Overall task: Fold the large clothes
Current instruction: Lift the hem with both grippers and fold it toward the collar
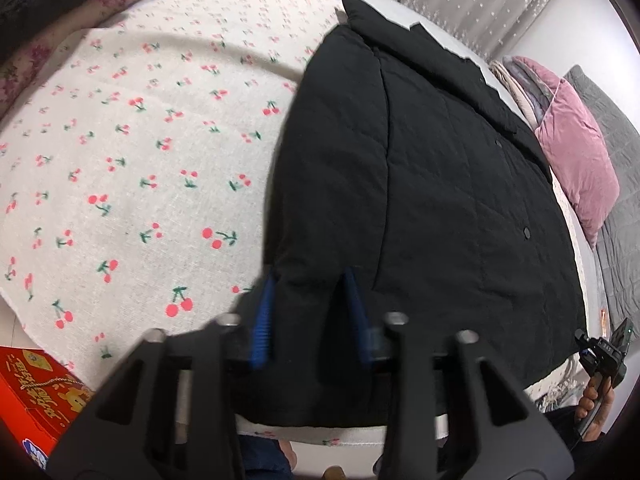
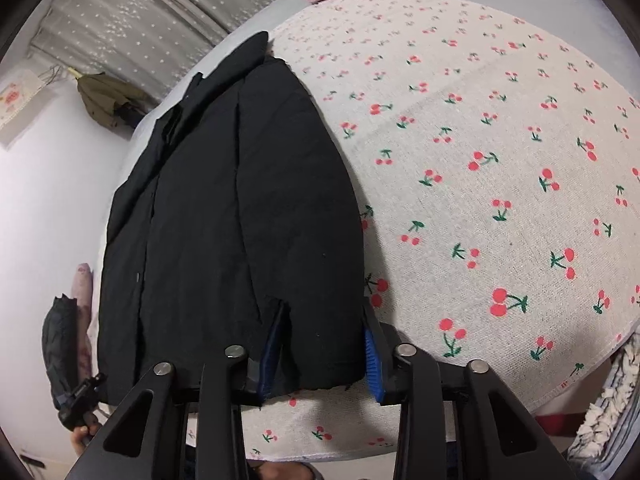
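Both grippers pinch the near hem of the black coat; the lengthwise fold looks done, the crosswise fold is still ahead.

Your left gripper [image 1: 310, 276] has its blue pads closed on the coat [image 1: 420, 184] at its near-left hem corner; your right gripper [image 2: 326, 316] is clamped on the near-right corner. No earlier frame, so only the grip is noted. Ahead of both, the coat lies as a long narrow panel on the cherry-print sheet [image 2: 480, 160], sides apparently already turned in, collar at the far end. Judged remaining: carry the hem toward the collar, then flatten. Beyond your left gripper's right side sits a pink pillow [image 1: 576, 160].
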`<state>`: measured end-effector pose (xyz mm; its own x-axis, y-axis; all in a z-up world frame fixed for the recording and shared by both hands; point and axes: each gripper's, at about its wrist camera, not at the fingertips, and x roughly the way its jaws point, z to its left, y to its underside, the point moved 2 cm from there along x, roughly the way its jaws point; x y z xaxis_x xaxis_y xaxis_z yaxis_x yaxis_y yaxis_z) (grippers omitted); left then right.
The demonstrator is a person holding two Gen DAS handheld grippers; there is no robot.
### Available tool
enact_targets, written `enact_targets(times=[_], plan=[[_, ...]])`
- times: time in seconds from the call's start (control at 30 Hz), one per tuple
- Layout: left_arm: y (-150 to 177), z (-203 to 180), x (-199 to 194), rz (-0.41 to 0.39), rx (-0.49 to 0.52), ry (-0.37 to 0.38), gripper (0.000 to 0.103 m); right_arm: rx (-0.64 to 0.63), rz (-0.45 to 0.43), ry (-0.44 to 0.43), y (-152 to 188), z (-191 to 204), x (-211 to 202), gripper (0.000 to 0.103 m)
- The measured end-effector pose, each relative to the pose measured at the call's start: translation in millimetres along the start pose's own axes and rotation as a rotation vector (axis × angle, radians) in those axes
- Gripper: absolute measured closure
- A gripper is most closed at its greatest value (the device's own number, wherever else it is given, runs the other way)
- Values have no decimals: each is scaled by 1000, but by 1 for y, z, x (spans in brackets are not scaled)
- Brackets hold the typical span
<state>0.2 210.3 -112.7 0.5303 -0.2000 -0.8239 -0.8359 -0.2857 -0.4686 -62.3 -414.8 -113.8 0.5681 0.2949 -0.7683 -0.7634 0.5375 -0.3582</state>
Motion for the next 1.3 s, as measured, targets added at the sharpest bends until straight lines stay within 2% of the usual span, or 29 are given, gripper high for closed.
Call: enact_targets(times=[0.1, 0.2, 0.33, 0.43, 0.67, 0.8, 0.9, 1.0, 1.13, 1.3], plan=[[-1, -2, -9, -37, -1, 23, 96, 1, -24, -24, -1, 3, -4, 90], [-2, 0, -18, -70, -19, 50, 97, -3, -84, -80, -3, 6, -19, 92], [2, -4, -36, -125, -14, 50, 98, 30, -164, -181, -2, 5, -42, 93], [4, -5, -62, -166, -29, 79, 98, 25, -207, -203, 3, 10, -59, 93], [21, -4, -144, -216, -19, 183, 98, -63, -331, -279, 13, 31, -143, 94], [27, -5, -199, -298, -17, 258, 98, -127, -412, -330, 22, 48, -201, 94], [24, -12, -221, -367, 1, 264, 98, -168, -458, -367, 26, 64, -226, 93], [20, -14, -204, -334, -16, 276, 98, -183, -448, -368, 19, 76, -215, 93], [16, -5, -176, -272, -82, 282, 98, -96, -368, -378, 2, 64, -176, 93], [-16, -6, -169, -287, -143, 301, 98, -15, -388, -429, -23, 54, -160, 93]])
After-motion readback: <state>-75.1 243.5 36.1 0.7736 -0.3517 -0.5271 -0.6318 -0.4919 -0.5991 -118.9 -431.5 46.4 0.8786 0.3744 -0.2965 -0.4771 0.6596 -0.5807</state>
